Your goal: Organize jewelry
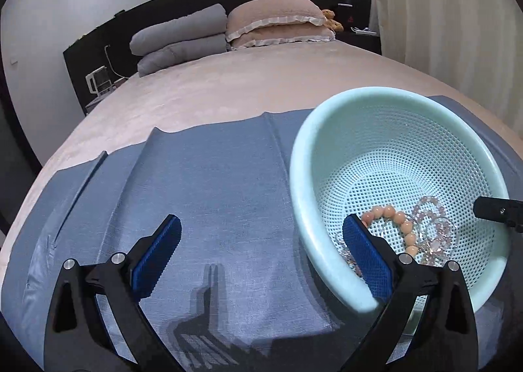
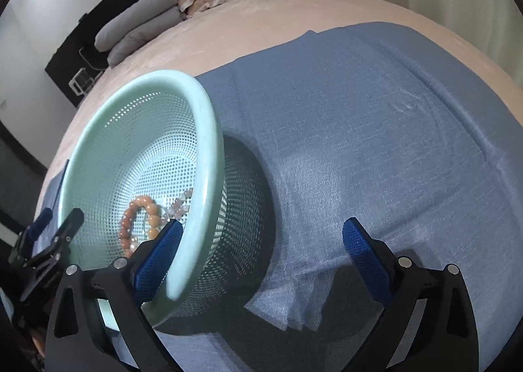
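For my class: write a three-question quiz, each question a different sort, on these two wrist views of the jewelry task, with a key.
1. True or false: the orange bead bracelet lies inside the green mesh basket.
2. What does the basket stand on: A) bare bedspread, B) blue cloth, C) a pillow?
3. Fill in: both the left claw and the right claw are ____, each with one finger over the basket rim.

Key: 1 true; 2 B; 3 open.

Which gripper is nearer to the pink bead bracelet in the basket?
Left, slightly. The left gripper has one finger inside the basket beside the pink bead bracelet; the right gripper straddles the opposite rim.
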Demonstrator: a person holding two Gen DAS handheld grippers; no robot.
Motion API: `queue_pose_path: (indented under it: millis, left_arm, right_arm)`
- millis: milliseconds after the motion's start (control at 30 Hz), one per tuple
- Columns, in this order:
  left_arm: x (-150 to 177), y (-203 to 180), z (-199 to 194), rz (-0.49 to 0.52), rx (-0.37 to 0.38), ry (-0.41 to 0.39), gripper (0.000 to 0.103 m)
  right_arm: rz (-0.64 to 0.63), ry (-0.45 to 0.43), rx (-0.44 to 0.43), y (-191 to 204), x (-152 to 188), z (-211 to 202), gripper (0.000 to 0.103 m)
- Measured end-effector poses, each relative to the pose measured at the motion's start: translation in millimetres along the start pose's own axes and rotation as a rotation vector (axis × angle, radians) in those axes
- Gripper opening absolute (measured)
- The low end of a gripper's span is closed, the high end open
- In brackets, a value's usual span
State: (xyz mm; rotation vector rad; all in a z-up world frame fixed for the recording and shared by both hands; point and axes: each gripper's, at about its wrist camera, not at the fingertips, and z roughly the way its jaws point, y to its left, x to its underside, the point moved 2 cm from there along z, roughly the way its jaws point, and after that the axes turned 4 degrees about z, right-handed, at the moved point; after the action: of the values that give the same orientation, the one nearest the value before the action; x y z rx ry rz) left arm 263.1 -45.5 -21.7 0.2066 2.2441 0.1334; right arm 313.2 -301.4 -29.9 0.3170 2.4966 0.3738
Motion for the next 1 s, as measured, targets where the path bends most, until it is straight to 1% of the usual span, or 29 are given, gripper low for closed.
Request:
queue_pose_path:
  millis: [33,67,100,133,167,200,267,300,333,367,400,433,533,700,767,833,933,1000]
  left_arm:
    - [1,0,0,-0.01,0.033,0.007,0.089]
    - [1,0,1,-0.02,0.063,0.011,0.084]
    - [1,0,1,-0.029,0.094,0.016,0.081]
    - [1,-1,1,-0.033,0.12,0.019,0.075]
    - [0,-2,1,-0.029,0.141,0.023,0.067]
    - [0,-5,1,-0.018,0.162,0.031,0.063]
    - [0,-10,-1,0.004,0.2,0.04,0.045]
    - [0,-13,-1,0.015,0.215,0.046,0.041]
    - [1,-15,-3,0.024,0.221,0.048,0.038]
    - [1,-17,-5,0.033,0.215,0.044,0.038]
    - [1,-19,-7,0.044,0.213,0.041,0.037]
    - [1,-19,-9,0.049,0.212,0.038,0.036]
    - [1,-15,-11,0.028,0.227,0.058,0.032]
    - [6,-8,-17,-0.003,0.259,0.097,0.033]
    - [8,-5,-25,0.002,0.251,0.094,0.033]
    - [10,-3,-36,0.019,0.227,0.092,0.033]
    - [12,4,-55,0.018,0.208,0.091,0.033]
    - [14,10,-70,0.016,0.197,0.089,0.033]
  right_arm:
    - [0.004,-0.002,-0.016,0,1,-2,0.088]
    - [0.015,-0.004,-0.043,-1,2,-4,0.079]
    - [0.029,0.006,-0.075,0,3,-5,0.073]
    - [0.04,0.015,-0.107,0,3,-6,0.063]
    - [0.048,0.016,-0.13,1,5,-7,0.058]
    - [0.046,0.014,-0.137,3,5,-8,0.056]
    - [0.033,-0.002,-0.147,7,8,-11,0.049]
    - [0.031,-0.003,-0.154,9,9,-12,0.047]
    - [0.032,0.001,-0.164,10,10,-13,0.038]
    - [0.03,0.008,-0.177,12,10,-13,0.028]
    - [0.025,0.018,-0.182,15,11,-14,0.024]
    - [0.018,0.024,-0.171,19,11,-13,0.021]
    - [-0.002,0.025,-0.132,25,13,-17,0.021]
    - [-0.024,0.036,-0.134,33,17,-33,0.021]
    - [-0.044,0.043,-0.138,38,18,-42,0.021]
    - [-0.081,0.044,-0.135,47,20,-53,0.021]
    - [-0.148,0.023,-0.11,64,26,-74,0.021]
    - [-0.172,0.012,-0.109,72,32,-89,0.021]
